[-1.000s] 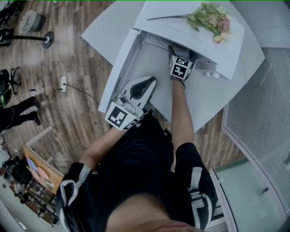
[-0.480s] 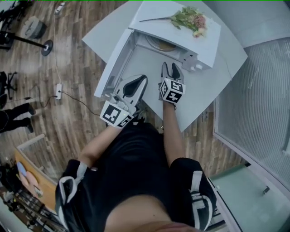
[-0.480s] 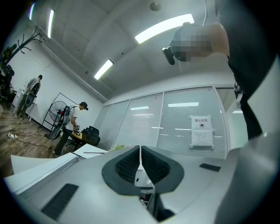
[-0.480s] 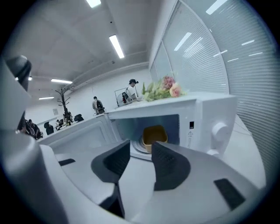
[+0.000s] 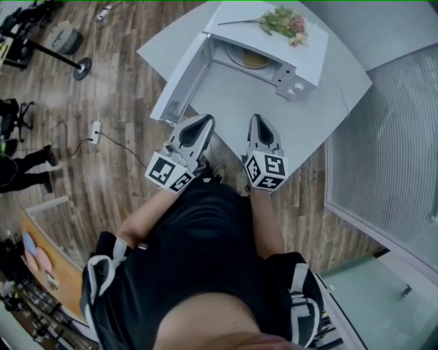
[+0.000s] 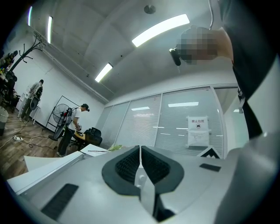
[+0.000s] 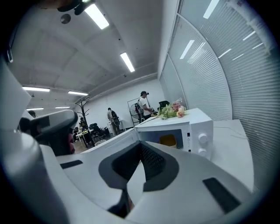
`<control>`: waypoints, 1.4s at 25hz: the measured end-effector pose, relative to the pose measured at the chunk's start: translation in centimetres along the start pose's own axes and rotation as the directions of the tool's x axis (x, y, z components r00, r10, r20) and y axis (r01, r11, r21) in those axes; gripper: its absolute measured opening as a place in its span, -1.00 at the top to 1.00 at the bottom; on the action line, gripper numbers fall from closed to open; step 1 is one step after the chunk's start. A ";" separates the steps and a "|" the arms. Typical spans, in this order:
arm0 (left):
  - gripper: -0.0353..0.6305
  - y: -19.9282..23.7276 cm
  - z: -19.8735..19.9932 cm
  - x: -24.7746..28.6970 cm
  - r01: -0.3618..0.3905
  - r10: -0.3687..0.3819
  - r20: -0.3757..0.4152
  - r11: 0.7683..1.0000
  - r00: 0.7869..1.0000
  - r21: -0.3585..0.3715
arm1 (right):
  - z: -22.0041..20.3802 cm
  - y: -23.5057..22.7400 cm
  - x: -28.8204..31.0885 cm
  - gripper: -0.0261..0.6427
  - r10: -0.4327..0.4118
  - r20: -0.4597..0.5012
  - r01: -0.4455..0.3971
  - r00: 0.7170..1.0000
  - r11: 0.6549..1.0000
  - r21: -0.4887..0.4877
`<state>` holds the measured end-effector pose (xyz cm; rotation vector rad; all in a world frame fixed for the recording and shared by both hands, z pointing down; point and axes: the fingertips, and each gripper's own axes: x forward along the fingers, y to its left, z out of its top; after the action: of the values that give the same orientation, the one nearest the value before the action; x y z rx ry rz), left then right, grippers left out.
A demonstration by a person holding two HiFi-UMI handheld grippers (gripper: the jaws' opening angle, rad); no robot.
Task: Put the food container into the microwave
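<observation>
The white microwave [image 5: 306, 53] stands on the white table [image 5: 311, 126] with its door [image 5: 179, 78] swung open to the left. The yellowish food container [image 5: 251, 59] sits inside the cavity; in the right gripper view the container [image 7: 168, 140] shows through the opening of the microwave [image 7: 197, 124]. Both grippers hover over the table's near edge, well back from the oven. My left gripper [image 5: 204, 120] is shut and holds nothing, its jaws [image 6: 140, 148] pressed together. My right gripper [image 5: 257, 118] is also shut and empty, pointing at the open microwave.
A bunch of flowers [image 5: 284, 20] lies on top of the microwave. A glass partition with blinds [image 5: 390, 137] runs along the right. On the wooden floor at left are a power strip [image 5: 95, 128] with cables and a stand base [image 5: 82, 67].
My right gripper has pulled back out of the microwave, leaving the container inside. Both grippers have drawn back toward the person's body.
</observation>
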<state>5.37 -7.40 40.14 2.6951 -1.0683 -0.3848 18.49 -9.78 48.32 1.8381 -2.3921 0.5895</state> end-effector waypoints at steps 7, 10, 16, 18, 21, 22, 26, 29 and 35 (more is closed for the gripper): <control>0.80 0.0 0.7 -1.8 0.020 -0.020 -0.016 1.000 1.000 -0.002 | 0.1 1.9 -4.1 0.84 -0.038 0.017 0.038 0.999 0.999 -0.027; 0.80 0.5 1.4 -2.0 0.041 -0.041 -0.010 0.999 0.999 0.000 | 0.1 2.7 -4.4 0.85 -0.052 0.020 0.052 0.998 0.998 -0.030; 0.80 1.0 2.5 -2.7 0.081 -0.080 -0.005 0.997 0.997 0.006 | 0.2 3.9 -5.0 0.85 -0.094 0.026 0.094 0.995 0.995 -0.021; 0.80 1.1 2.7 -3.0 0.092 -0.092 -0.003 0.996 0.996 0.001 | 0.3 4.5 -5.1 0.85 -0.094 0.032 0.095 0.995 0.995 -0.023; 0.80 1.5 2.8 -3.7 0.098 -0.098 -0.003 0.995 0.995 -0.006 | 0.3 5.3 -5.0 0.85 -0.091 0.038 0.092 0.995 0.996 -0.015; 0.80 1.7 2.8 -3.9 0.098 -0.098 -0.003 0.995 0.995 -0.009 | 0.3 5.5 -5.0 0.85 -0.093 0.041 0.093 0.995 0.996 -0.013; 0.80 2.1 3.2 -4.4 0.101 -0.101 0.004 0.995 0.995 -0.011 | 0.5 6.0 -5.1 0.85 -0.103 0.048 0.104 0.994 0.995 -0.012; 0.80 2.2 3.3 -4.8 0.106 -0.106 0.007 0.994 0.994 -0.013 | 0.4 6.2 -5.2 0.85 -0.110 0.051 0.111 0.993 0.994 -0.013; 0.80 2.5 3.4 -5.4 0.112 -0.112 0.008 0.994 0.994 -0.013 | 0.3 6.9 -5.1 0.85 -0.105 0.054 0.106 0.993 0.994 -0.002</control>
<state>-1.06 -5.78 38.50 2.7517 -0.9157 -0.4196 13.44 -3.71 44.85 1.9884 -2.3083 0.5309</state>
